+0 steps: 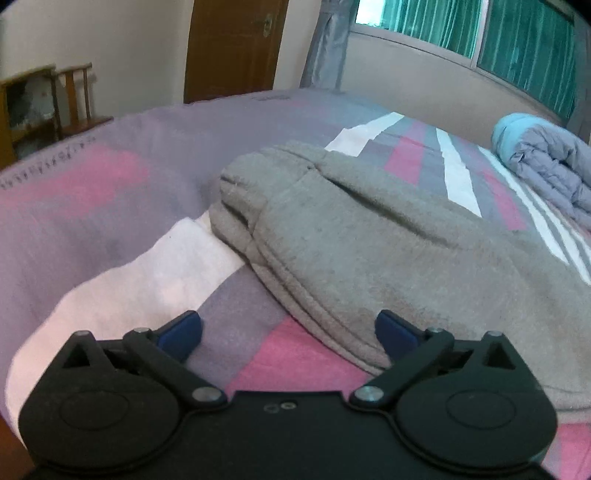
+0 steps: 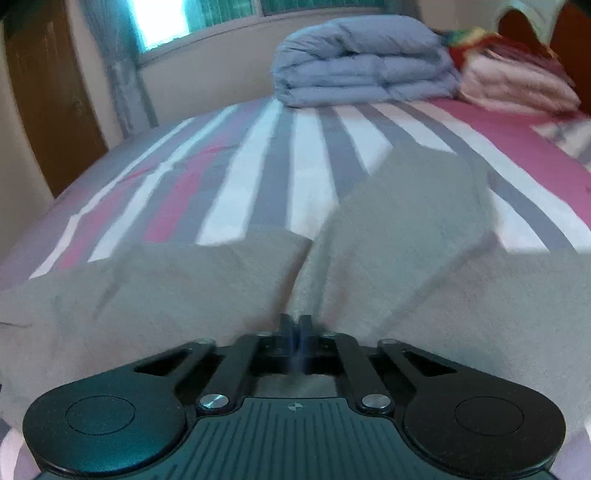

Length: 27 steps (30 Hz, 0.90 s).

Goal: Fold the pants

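Both grippers — left gripper (image 1: 288, 332), right gripper (image 2: 295, 326) — are matte black, silver-screwed (left fingertips (image 1: 181, 334) blue).

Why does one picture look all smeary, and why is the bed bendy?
Right wrist view: motion blur smears the grey pants and stripes, and the window glares white. Left wrist view: sharper, the pants' seams show clearly. Both views: the fisheye lens curves the bed and walls, with dark corners.

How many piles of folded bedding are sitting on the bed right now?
2. A blue-grey folded duvet lies at the bed's far end, and a pink folded blanket pile sits just right of it. Others may be out of view.
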Motion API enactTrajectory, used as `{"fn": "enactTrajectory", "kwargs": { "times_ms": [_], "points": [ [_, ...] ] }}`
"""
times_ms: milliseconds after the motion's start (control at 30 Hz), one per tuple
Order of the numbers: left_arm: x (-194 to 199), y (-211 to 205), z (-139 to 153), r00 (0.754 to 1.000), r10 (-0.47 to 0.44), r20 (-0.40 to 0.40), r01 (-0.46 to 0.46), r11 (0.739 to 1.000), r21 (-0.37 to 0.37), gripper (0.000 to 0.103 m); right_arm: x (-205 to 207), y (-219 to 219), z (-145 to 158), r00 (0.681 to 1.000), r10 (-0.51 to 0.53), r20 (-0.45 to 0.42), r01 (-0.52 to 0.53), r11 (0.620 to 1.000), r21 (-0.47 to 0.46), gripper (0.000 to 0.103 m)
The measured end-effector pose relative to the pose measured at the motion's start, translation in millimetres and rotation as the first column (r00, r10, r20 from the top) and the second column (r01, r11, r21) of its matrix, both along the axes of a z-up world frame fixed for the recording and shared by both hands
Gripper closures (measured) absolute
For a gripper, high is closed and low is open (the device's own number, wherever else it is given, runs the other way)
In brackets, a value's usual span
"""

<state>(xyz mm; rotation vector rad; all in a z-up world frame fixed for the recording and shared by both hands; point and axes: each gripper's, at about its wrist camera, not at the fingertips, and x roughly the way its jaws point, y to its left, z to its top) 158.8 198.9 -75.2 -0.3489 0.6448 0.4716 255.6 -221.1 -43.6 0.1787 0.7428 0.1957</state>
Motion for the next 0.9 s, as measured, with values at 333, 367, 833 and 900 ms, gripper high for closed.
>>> {"fn": "enactTrajectory", "kwargs": {
  "times_ms": [333, 367, 833, 900],
  "points": [
    [-4.2, 2.4, -2.3, 1.000, -0.012, 0.012, 0.012, 1.000, -0.012, 0.006, -58.2, -61.3, 0.2, 0.996, -0.061, 0.066, 0.054, 0.994, 0.094, 0.063],
    [-3.8, 2.3, -2.6, 1.000, -0.011, 0.012, 0.011, 1.000, -0.012, 0.006, -52.3, -60.7, 8.9, 0.991, -0.084, 0.101, 0.077, 0.995, 0.069, 0.040],
    [-3.8, 7.0, -3.3, 0.999, -0.029, 0.014, 0.029, 0.999, -0.022, 0.006, -11.4, -121.3, 11.1, 0.988, -0.148, 0.035, 0.139, 0.970, 0.199, 0.100],
    [-3.8, 6.9, -3.4, 0.999, -0.031, 0.015, 0.031, 0.999, -0.022, 0.006, -45.8, -133.7, 17.0, 0.982, -0.179, 0.055, 0.164, 0.963, 0.213, 0.100]
  ]
}}
